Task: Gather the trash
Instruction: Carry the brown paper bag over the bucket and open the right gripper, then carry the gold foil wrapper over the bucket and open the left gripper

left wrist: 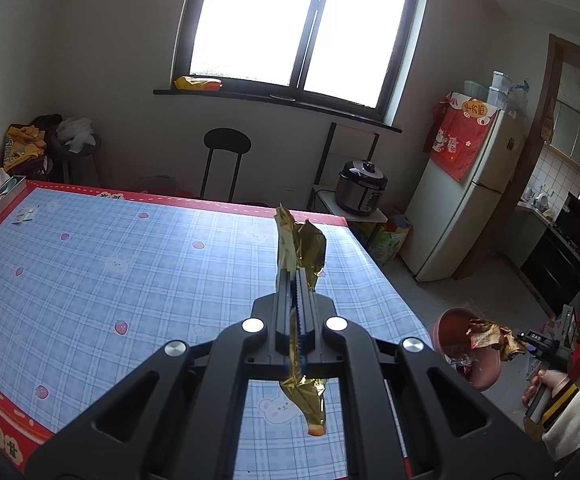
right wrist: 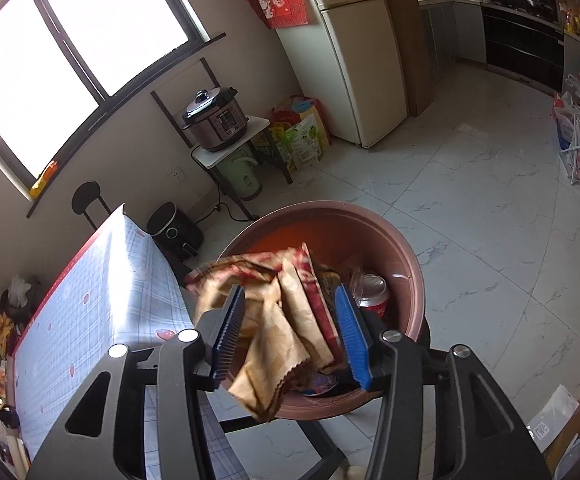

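Your left gripper [left wrist: 295,280] is pinched tight on a gold foil wrapper [left wrist: 301,246], held above the blue checked tablecloth [left wrist: 130,264]. Your right gripper [right wrist: 290,320] has its blue-padded jaws spread apart, with a crumpled brown-and-red snack wrapper [right wrist: 286,320] loose between them, directly over the pink trash bin [right wrist: 406,264] on the tiled floor [right wrist: 490,208].

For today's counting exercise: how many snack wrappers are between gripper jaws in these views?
2. A gold wrapper pinched in the left jaws above the table; a crumpled brown wrapper between the right jaws, over the bin.
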